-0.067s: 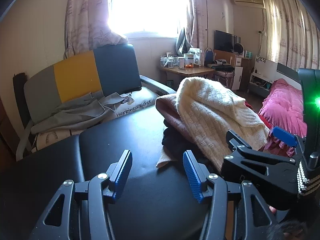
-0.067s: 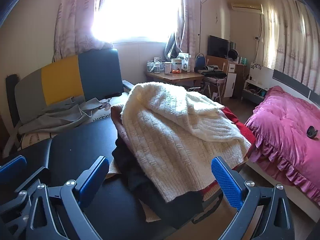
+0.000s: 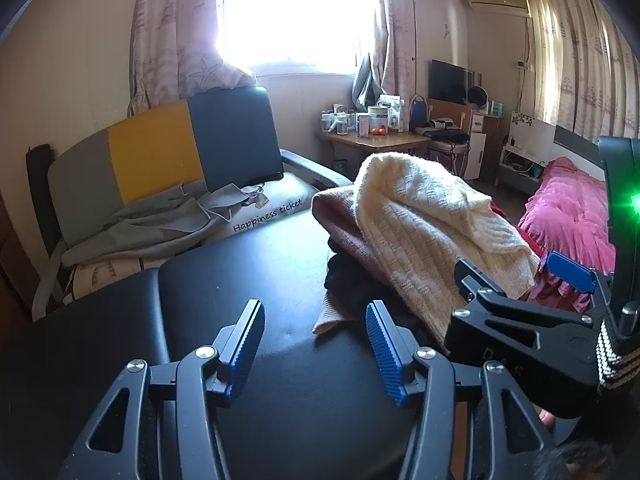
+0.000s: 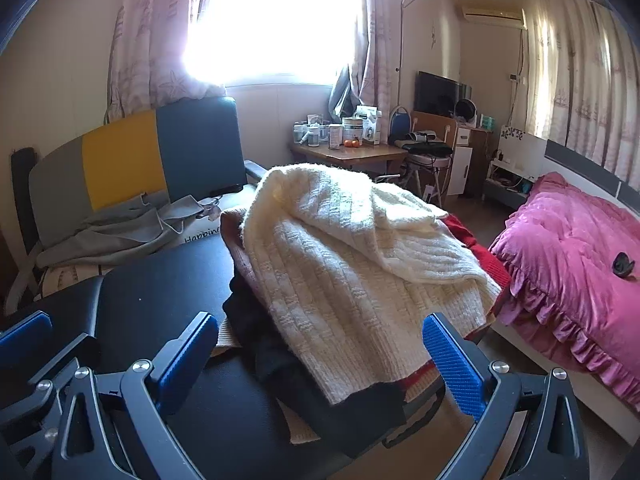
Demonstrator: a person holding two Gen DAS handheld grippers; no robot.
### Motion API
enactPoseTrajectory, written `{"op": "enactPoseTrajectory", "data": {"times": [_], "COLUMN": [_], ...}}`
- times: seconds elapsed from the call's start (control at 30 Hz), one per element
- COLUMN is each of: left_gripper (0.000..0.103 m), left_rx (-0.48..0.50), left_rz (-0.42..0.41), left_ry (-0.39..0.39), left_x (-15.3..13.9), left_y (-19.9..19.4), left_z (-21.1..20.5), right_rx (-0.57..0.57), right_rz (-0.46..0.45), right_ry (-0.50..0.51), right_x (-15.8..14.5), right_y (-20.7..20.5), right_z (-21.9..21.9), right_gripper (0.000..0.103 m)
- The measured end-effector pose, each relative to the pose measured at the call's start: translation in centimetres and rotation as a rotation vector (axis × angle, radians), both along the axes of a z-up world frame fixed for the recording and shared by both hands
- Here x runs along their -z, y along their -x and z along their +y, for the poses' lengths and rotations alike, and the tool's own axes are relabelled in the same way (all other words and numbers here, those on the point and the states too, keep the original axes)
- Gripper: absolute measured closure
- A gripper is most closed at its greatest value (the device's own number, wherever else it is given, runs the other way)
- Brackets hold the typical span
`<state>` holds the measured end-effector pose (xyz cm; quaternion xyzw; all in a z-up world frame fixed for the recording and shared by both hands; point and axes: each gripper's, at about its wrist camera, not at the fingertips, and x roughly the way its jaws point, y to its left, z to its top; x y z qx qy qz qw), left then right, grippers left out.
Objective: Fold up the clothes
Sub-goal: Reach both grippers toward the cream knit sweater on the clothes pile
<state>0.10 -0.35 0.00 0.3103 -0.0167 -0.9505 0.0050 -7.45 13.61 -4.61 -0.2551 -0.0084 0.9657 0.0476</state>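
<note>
A pile of clothes (image 4: 352, 280) sat on a black padded table (image 3: 240, 280), in the middle of the right wrist view and to the right of middle in the left wrist view. On top lay a cream knit sweater (image 4: 340, 264). A dusty pink piece (image 3: 340, 220) peeked out under it on the left, a black piece (image 4: 280, 352) lay lower down, and a bit of red cloth (image 4: 476, 248) showed on the right.

The left gripper (image 3: 316, 348) was at the bottom of its view. Its blue fingers (image 3: 246, 344) were spread apart with nothing between them, over the bare black top. The right gripper (image 4: 320, 364) was at the bottom of its view too. Its fingers were spread wide, one on each side of the near edge of the pile, and were not squeezing anything.

In the upper left stood a grey, yellow and blue chair (image 3: 160, 160) with a grey cloth (image 3: 160, 224) on it. A pink bed (image 4: 572, 248) filled the right side.
</note>
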Motion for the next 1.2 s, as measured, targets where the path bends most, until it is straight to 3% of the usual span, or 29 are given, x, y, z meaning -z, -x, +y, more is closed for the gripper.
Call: {"op": "enactPoseTrajectory", "data": {"times": [0.87,1.0,1.2], "left_gripper": [0.049,0.049,0.045], "left_rx": [-0.112,-0.113,-0.075], "left_rz": [-0.082,-0.09,-0.12], "left_ry": [0.025,0.028,0.028], "left_x": [2.8,3.8,8.1], "left_y": [-0.5,-0.4,0.3], "left_z": [-3.6,-4.2,-5.4], "right_rx": [-0.049,-0.14,-0.271], "right_rz": [-0.035,-0.082,0.051], "right_ry": [0.02,0.079,0.187], "right_x": [2.5,2.8,2.1], "right_y": [-0.9,-1.0,-2.1], "right_z": [0.1,0.1,1.0], "right_gripper": [0.0,0.0,0.0]}}
